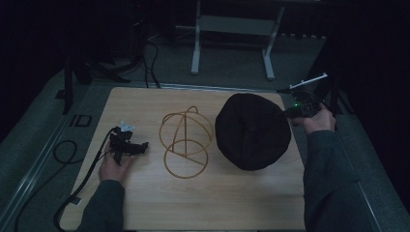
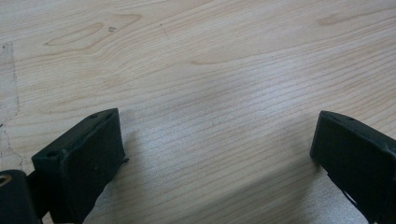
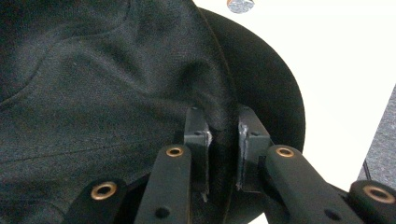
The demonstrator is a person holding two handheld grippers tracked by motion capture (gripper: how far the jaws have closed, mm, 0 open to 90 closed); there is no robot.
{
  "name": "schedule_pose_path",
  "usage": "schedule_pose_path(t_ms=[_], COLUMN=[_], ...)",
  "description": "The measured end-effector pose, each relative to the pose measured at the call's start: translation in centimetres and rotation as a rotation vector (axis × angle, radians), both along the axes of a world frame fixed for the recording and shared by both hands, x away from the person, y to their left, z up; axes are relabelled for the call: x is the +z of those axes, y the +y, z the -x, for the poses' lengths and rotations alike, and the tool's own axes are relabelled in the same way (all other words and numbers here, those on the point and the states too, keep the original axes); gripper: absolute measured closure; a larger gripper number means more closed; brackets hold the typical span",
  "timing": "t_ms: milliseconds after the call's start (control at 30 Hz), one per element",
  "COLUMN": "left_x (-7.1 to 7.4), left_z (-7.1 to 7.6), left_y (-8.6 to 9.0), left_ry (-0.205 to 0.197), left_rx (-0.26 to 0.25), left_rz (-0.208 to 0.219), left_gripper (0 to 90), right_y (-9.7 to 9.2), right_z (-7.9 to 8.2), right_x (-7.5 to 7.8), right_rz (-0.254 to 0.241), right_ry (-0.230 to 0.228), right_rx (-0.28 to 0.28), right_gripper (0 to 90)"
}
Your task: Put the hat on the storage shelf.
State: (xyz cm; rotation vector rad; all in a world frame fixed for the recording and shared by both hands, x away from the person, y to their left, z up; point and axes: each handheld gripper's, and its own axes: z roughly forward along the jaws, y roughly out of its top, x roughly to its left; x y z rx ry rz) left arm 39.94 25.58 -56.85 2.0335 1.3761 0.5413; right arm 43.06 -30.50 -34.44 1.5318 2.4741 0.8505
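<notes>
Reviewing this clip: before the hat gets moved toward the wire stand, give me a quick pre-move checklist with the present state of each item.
1. Right gripper clamped on the black hat at its edge: ok, fabric pinched between the jaws.
2. Left gripper free: ok, jaws wide apart over bare table.
3. Wire stand upright between the grippers: ok.
4. Stand steadied: not ok, the left gripper rests beside it, not touching.
5. Grip deep enough to lift the hat without slipping: cannot tell.
</notes>
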Motion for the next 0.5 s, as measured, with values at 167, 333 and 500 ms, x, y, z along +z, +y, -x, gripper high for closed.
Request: schedule_pose_path(t_ms=[167,333,500], left_x=[0.0,0.0,0.0], left_z=[0.0,0.0,0.0], left_y=[0.0,0.0,0.0], left_ry=[0.000,0.000,0.002], left_rx=[0.000,0.000,-0.002], left_rz=[0.000,0.000,-0.003], left_gripper=[2.2,2.2,2.2], right_y=[0.1,0.1,0.1], right_z=[-0.1,-0.4,-0.7], right_x=[0.7,1.3,1.6], right_rz=[0.002,-0.005,-0.014], right_ry=[-0.003,-0.003,0.003], right_rx=[0.006,0.009,0.013], right_gripper=[78.1,78.1,78.2])
